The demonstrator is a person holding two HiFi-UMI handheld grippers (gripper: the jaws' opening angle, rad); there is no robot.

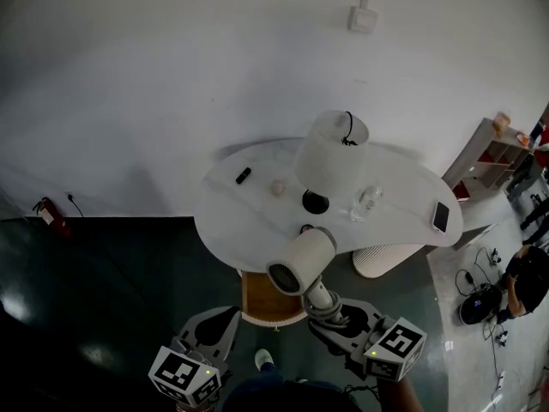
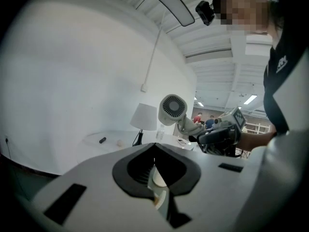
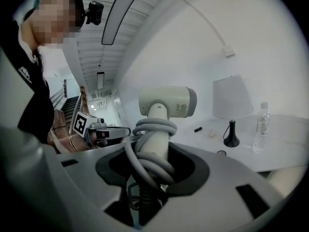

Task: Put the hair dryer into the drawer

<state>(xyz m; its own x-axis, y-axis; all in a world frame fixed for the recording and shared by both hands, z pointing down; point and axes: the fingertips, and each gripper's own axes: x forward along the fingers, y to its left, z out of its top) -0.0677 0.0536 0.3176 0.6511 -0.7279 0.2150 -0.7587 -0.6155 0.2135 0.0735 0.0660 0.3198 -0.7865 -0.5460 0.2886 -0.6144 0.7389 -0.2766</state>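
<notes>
Evidently the right gripper point(image 1: 326, 305) is clamping the hair dryer point(image 1: 300, 263) by its cord-wrapped handle, carrying it barrel-up over the counter's point(image 1: 232, 217) near edge, probably for a secure carry. The left gripper point(image 1: 214, 329), jaws nearly together and empty, is hovering alongside, likely free for the drawer.

On the desk point(image 1: 249, 217), lamp point(image 1: 333, 154) in the middle, bottle point(image 1: 367, 201) just right of it, phone point(image 1: 441, 216) at the far right end. Hair dryer point(image 1: 300, 264) sits between the right gripper's point(image 1: 328, 309) jaws, before the desk's near edge.
</notes>
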